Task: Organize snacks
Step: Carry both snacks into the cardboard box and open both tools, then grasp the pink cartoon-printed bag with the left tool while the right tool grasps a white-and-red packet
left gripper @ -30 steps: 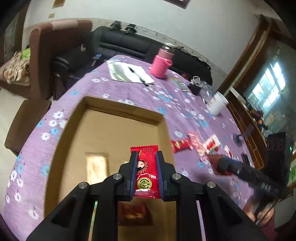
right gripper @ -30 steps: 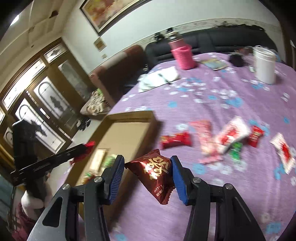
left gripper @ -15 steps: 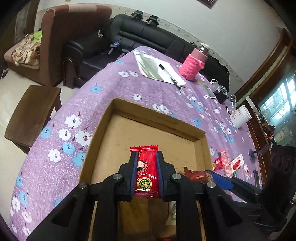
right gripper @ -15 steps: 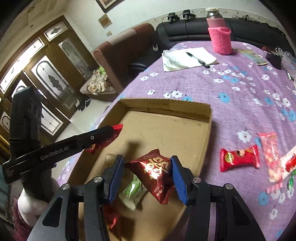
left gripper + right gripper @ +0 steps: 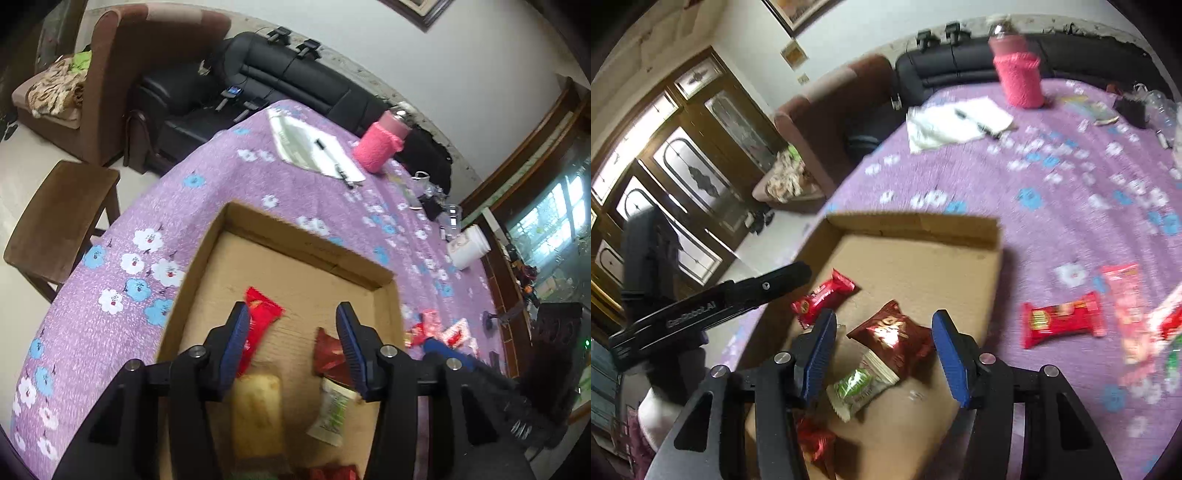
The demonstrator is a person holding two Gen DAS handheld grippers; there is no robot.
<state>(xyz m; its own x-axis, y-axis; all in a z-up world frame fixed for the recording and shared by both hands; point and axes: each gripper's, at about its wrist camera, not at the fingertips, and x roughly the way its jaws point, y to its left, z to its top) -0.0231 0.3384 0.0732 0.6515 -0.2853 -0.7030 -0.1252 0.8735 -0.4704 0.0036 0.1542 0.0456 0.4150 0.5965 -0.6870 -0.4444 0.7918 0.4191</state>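
Black gripper (image 5: pixel 291 341) frames, blue ribbed fingers (image 5: pixel 236 339), silver screws.

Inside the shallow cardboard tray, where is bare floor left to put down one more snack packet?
The shallow cardboard tray is bare along its far wall and in its far right corner, beyond the bright red packet and the dark red crinkled packet. The near left part is crowded: green-and-white packet, beige packet.

soft window daylight, motion blur (worst rightward), dark fisheye corners.
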